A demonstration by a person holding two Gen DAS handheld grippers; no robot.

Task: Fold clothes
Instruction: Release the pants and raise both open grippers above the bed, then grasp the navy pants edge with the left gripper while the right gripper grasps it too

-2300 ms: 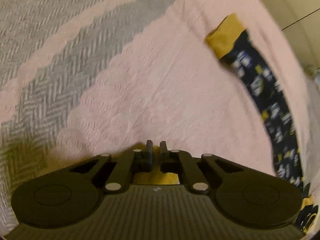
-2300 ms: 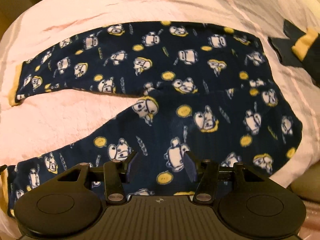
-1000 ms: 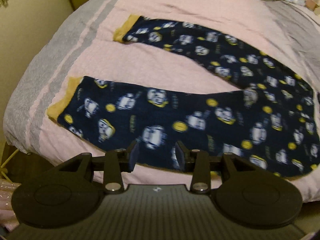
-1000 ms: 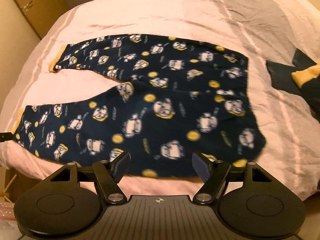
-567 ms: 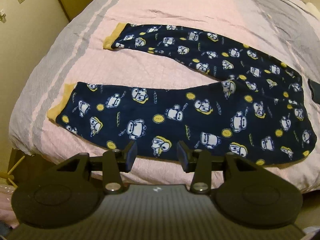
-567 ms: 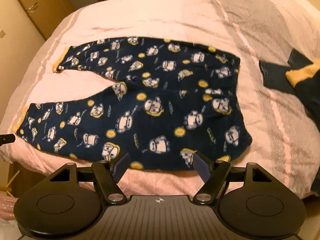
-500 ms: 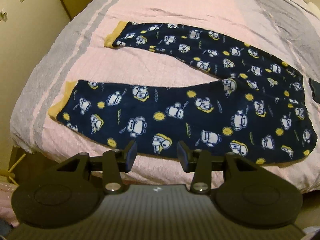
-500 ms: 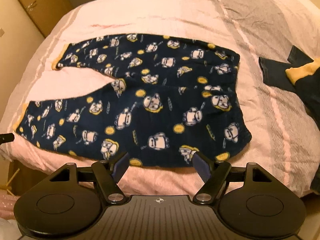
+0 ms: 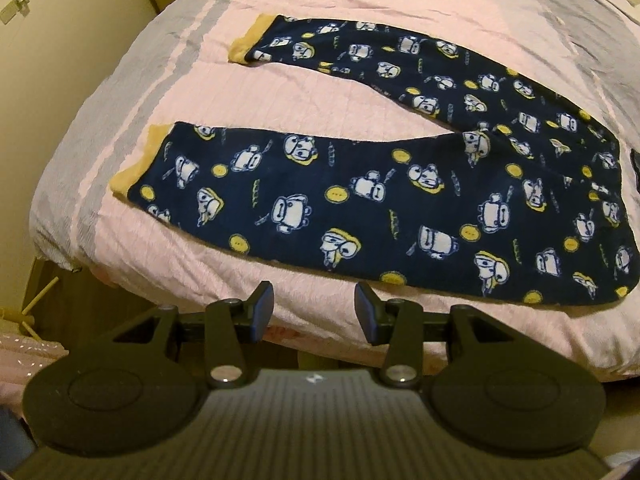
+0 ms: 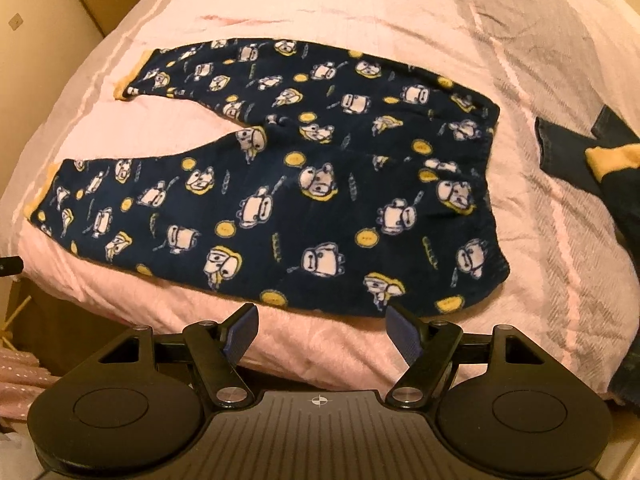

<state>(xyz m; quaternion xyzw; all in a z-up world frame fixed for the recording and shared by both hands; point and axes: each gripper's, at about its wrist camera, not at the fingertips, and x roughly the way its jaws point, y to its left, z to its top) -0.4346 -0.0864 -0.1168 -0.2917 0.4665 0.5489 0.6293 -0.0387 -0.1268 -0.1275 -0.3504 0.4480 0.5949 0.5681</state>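
Navy fleece pyjama trousers (image 9: 360, 184) (image 10: 320, 184) with white cartoon figures and yellow cuffs lie flat on the pink bedspread (image 9: 312, 92), legs spread in a V toward the left, waist at the right. My left gripper (image 9: 315, 304) hovers open just off the bed's near edge, in front of the nearer leg, holding nothing. My right gripper (image 10: 322, 322) is also open and empty, off the near edge below the seat and waist part.
A second dark garment with a yellow cuff (image 10: 608, 160) lies on the bed at the right. Grey stripes (image 9: 120, 100) run along the bedspread's left side. A beige wall and cupboard (image 9: 60, 20) stand left of the bed; floor clutter shows at lower left.
Both grippers have pulled back from the cloth to beyond the bed's near edge. The left one, shut earlier, is now open. In the last half second both views crept slightly closer.
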